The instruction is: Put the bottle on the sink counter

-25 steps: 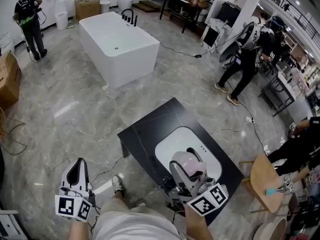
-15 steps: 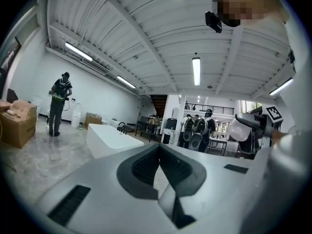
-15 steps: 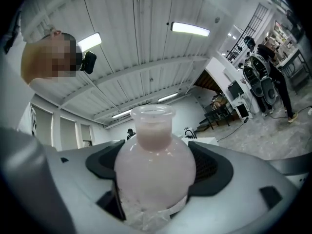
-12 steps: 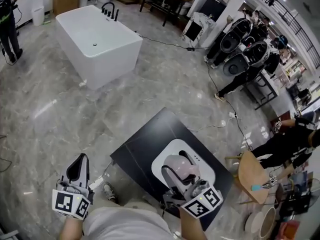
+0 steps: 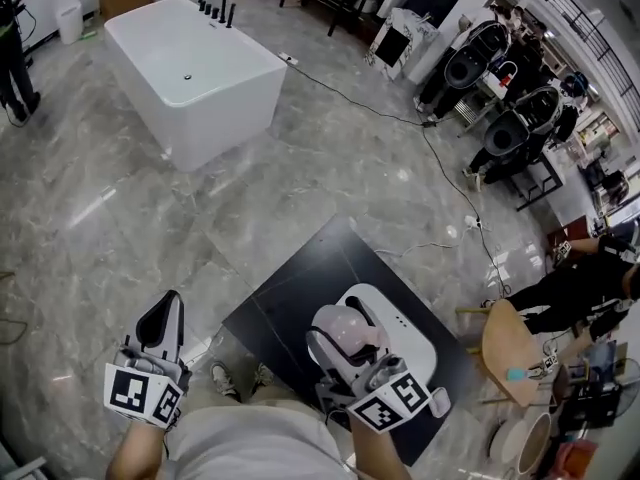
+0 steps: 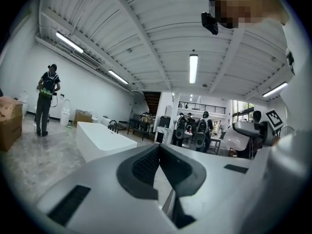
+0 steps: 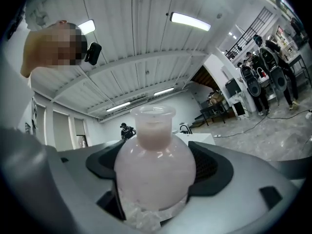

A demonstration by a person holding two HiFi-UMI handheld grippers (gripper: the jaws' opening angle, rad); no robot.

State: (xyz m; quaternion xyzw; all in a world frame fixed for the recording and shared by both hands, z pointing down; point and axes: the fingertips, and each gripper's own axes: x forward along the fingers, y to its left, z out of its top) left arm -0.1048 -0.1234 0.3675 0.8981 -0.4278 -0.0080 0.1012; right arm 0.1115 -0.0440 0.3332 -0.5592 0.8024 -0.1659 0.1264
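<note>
your right gripper point(image 7: 158, 165) grips the round frosted pale-pink bottle point(image 7: 154, 130) between its fingers, black sink counter point(image 5: 288, 290) beneath them; your left gripper point(image 6: 159, 154) has fingers pressed together, empty.

A white bathtub point(image 5: 190, 68) (black taps point(image 5: 215, 10) at its far end) stands on the marble floor point(image 5: 330, 168).

We see bright, even light from ceiling strips point(image 6: 193, 68); fisheye edges darken, glare streaks the floor point(image 5: 95, 206) at nine o'clock.
</note>
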